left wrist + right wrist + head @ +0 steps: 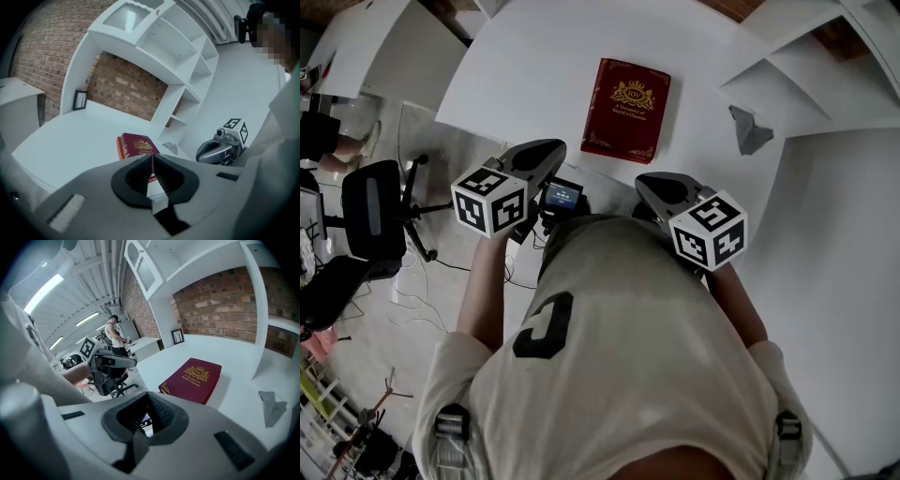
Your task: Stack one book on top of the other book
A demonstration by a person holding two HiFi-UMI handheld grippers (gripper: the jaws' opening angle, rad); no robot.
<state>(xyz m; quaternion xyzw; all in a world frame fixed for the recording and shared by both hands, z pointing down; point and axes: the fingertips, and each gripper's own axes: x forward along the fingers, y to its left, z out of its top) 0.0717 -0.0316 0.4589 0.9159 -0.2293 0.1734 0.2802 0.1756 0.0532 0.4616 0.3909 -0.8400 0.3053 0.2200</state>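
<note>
A dark red book (626,108) with a gold crest lies flat on the white table (534,66). It also shows in the left gripper view as the book (139,144) and in the right gripper view as the book (194,378). An orange-red edge shows under its cover, and I cannot tell whether that is a second book. My left gripper (546,150) (152,157) is shut and empty, held back from the table's near edge. My right gripper (652,183) (149,397) hangs beside it with its pads meeting and nothing between them.
A crumpled grey scrap (750,129) lies right of the book. White shelving (187,61) and a small picture frame (80,99) stand at the table's back against brick. An office chair (375,211) and floor cables sit to my left. A person (112,331) stands far off.
</note>
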